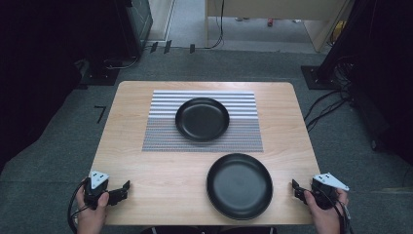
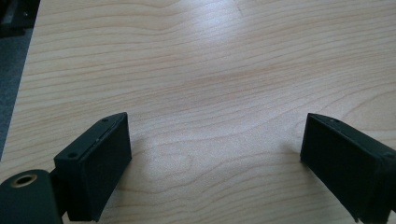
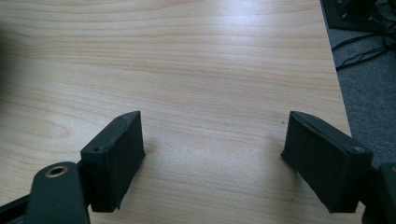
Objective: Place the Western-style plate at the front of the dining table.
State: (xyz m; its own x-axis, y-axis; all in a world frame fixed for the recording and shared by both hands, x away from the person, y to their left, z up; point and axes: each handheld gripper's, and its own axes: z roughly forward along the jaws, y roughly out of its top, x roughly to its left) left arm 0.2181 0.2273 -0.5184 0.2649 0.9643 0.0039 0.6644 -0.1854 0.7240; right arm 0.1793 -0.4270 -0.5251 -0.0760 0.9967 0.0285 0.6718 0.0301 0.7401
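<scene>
In the high view we saw the wooden table (image 1: 146, 161) with a striped grey placemat (image 1: 160, 131) at the centre of the frame and a black plate (image 1: 202, 119) resting on it. A second black plate (image 1: 239, 185) lay on bare wood in the lower middle, just below the mat's lower right corner and apart from the first. The left gripper (image 1: 125, 187) sat at the lower left over the table's near corner, held in a hand (image 1: 92, 212); in its own view (image 2: 215, 149) the jaws stood wide apart over bare wood, gripping nothing. The right gripper (image 1: 294, 187) sat at the lower right, near the second plate without touching it; its jaws (image 3: 212, 149) gaped wide too, empty.
</scene>
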